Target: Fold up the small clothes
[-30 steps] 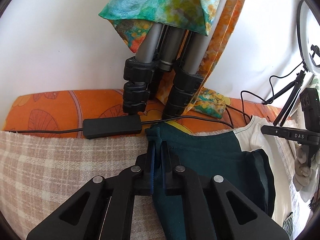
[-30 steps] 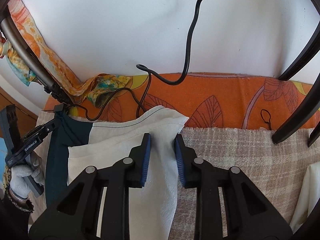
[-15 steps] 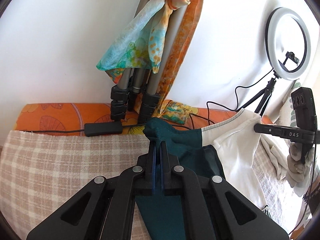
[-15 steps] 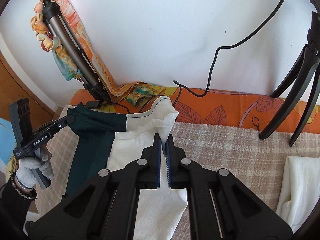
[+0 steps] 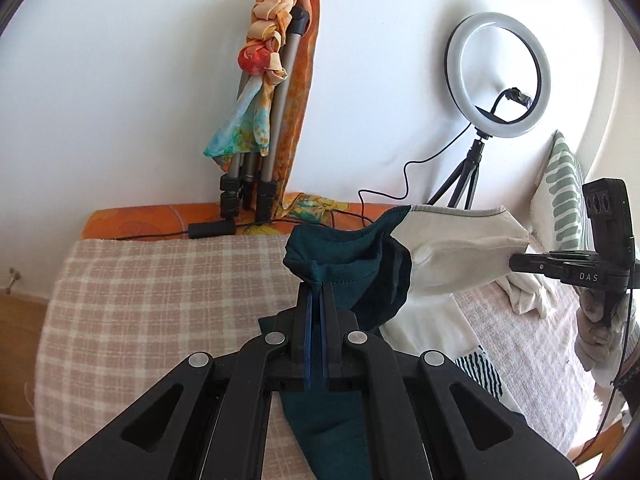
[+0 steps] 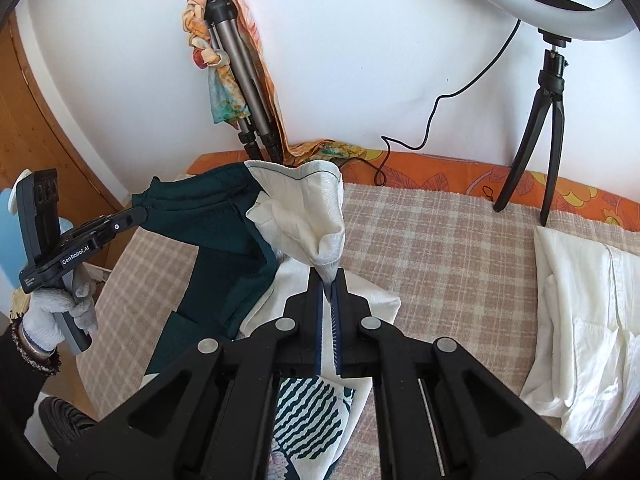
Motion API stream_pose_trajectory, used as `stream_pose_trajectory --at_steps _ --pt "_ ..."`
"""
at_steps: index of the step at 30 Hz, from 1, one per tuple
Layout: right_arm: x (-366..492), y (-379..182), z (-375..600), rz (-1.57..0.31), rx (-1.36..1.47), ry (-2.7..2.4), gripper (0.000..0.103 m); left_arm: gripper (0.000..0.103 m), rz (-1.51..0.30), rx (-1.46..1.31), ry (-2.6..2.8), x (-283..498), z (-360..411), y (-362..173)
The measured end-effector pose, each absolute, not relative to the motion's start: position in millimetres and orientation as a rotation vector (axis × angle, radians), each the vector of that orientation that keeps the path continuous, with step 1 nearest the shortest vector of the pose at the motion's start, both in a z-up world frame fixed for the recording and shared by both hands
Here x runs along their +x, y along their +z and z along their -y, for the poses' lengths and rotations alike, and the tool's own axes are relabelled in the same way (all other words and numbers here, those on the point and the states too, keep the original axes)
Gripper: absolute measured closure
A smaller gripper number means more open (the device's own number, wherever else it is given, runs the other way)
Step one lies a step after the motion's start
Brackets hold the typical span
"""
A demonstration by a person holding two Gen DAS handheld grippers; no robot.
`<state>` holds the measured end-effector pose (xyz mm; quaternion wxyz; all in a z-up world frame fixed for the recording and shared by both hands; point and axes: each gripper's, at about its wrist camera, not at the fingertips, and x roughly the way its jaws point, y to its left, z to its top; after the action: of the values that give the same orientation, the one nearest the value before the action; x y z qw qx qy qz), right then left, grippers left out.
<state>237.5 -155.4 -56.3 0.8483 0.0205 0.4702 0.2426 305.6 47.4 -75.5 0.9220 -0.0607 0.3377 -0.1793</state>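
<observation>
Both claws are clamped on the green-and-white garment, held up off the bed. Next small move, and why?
Probably draw the two claws apart to pull the top edge taut. The left claw pinches the green corner and the right claw the white one, but the garment sags and bunches between them above the checked blanket; it needs to hang flat before folding.

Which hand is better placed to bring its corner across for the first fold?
Probably right: the right gripper pinches the shirt's white corner, with bare blanket beside it; the left gripper pinches the green corner.
</observation>
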Motion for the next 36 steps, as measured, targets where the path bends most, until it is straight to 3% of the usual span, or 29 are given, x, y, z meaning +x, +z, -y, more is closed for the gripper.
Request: stream_pose_trajectory --at_steps 18,24,26,27,28,29,36 --pt "79 -110 199 -1.014 0.000 0.447 0.098 0.101 -0.794 -0.031 -0.357 150 -40 -142" --pt "74 -128 228 -1.098 0.130 0.403 0.097 0.089 -0.830 -0.016 -0.373 125 -46 -147" --pt "77 -135 239 -1.137 0.233 0.407 0.088 0.067 -0.830 -0.063 -0.381 118 -56 -141" --pt "77 -138 243 -1.148 0.276 0.410 0.075 0.056 -0.818 -0.093 -0.376 116 -62 -138" --pt "79 -140 247 -1.151 0.315 0.408 0.062 0.056 -0.813 -0.146 -0.378 116 -70 -135" --pt "80 -142 251 -1.151 0.353 0.404 0.057 0.056 -0.821 -0.216 -0.381 119 -79 -135" --pt "91 -161 254 -1.224 0.568 0.428 0.056 0.056 -0.945 -0.757 -0.376 157 -122 -167"
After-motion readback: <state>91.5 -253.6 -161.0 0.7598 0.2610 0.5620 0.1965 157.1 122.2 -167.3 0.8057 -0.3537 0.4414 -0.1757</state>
